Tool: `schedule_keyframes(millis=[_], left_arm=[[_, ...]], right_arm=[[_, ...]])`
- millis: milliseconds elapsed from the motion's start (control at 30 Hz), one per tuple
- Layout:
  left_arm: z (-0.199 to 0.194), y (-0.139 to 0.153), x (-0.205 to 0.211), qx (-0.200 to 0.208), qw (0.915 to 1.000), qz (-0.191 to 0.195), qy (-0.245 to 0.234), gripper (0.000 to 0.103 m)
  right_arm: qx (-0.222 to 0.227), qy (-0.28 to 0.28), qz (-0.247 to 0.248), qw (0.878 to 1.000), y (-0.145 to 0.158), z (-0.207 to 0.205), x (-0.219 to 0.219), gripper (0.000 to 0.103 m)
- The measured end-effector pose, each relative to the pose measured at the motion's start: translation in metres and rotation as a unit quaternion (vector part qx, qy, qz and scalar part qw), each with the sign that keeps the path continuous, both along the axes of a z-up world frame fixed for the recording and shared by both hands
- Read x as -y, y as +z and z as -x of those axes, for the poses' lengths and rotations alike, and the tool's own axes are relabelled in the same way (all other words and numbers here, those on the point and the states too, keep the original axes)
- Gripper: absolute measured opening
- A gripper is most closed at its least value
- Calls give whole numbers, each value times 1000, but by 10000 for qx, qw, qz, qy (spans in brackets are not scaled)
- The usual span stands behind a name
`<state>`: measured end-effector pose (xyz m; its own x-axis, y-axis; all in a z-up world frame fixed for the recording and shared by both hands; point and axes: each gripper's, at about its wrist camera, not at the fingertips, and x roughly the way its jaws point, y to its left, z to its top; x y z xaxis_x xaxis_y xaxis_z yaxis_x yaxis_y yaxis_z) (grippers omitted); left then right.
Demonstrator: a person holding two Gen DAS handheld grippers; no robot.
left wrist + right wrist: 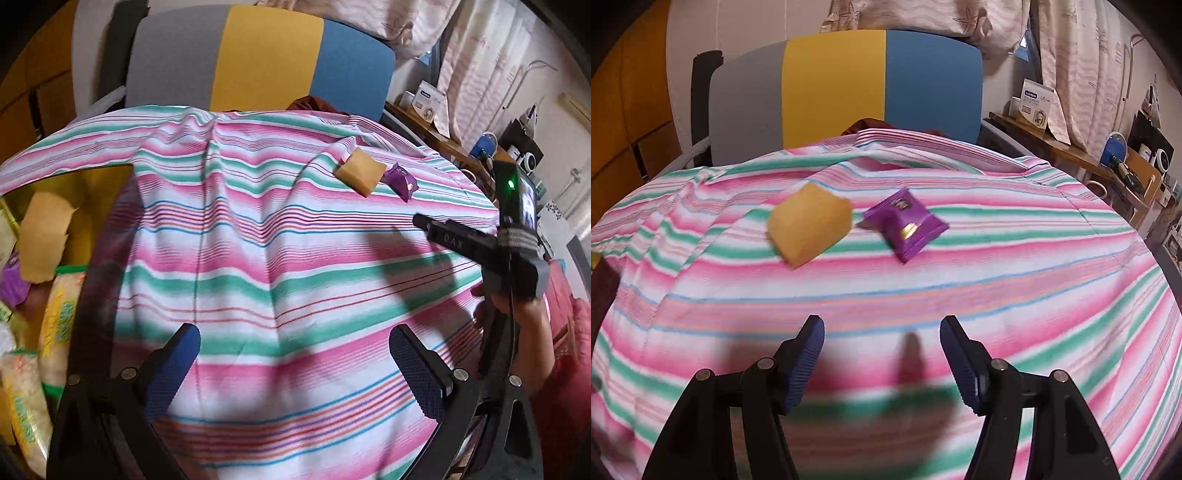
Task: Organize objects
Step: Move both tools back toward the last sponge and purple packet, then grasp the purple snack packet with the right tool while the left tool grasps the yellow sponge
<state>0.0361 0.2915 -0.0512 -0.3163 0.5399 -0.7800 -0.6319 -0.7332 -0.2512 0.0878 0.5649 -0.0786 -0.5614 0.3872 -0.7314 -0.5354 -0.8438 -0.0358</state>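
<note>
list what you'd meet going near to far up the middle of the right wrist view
right gripper → striped cloth → yellow packet and purple packet, level with each other → chair back

Left wrist view: the camera sits behind the left claw (pixel 295 369), looking forward and steeply down along its blue-padded fingers (pixel 173 365) onto the striped pink, green and white cloth-covered table (pixel 258 258), close above the cloth. It faces the grey, yellow and blue panelled chair back (pixel 266 59). The right claw's black body (pixel 517 258) enters at the right edge.

Right wrist view: mounted likewise behind the right claw (pixel 882 362), tilted down, facing the same chair back (pixel 846 85).

Shared area: the cloth, the chair back, the tan square packet (pixel 360 171) (pixel 809 229) and the purple foil packet (pixel 400 181) (pixel 905 221), which appear nearer in the right view.
</note>
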Motion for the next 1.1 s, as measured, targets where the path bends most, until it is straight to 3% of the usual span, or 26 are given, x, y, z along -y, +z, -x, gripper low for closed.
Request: schedule_keyframes(millis=[133, 300, 500, 567, 633, 700, 1100], left_arm=[[4, -2, -9, 6, 10000, 9, -69, 103], [9, -3, -13, -8, 10000, 53, -81, 103], [19, -3, -10, -52, 9999, 130, 61, 103], [23, -4, -11, 5, 9999, 110, 90, 103], [25, -5, -14, 6, 9999, 136, 94, 103], [27, -5, -19, -6, 9999, 150, 65, 103], [51, 3, -92, -471, 9987, 115, -158, 103]], right_arm=[[-137, 102, -87, 9998, 9, 22, -25, 71], [145, 292, -497, 9982, 7, 58, -47, 71], [292, 679, -381, 9965, -11, 75, -64, 70], [199, 740, -174, 9969, -15, 75, -67, 64], [275, 625, -73, 9976, -19, 75, -72, 46], [175, 602, -17, 9980, -18, 71, -74, 40], [-496, -44, 776, 9957, -7, 2, -50, 35]])
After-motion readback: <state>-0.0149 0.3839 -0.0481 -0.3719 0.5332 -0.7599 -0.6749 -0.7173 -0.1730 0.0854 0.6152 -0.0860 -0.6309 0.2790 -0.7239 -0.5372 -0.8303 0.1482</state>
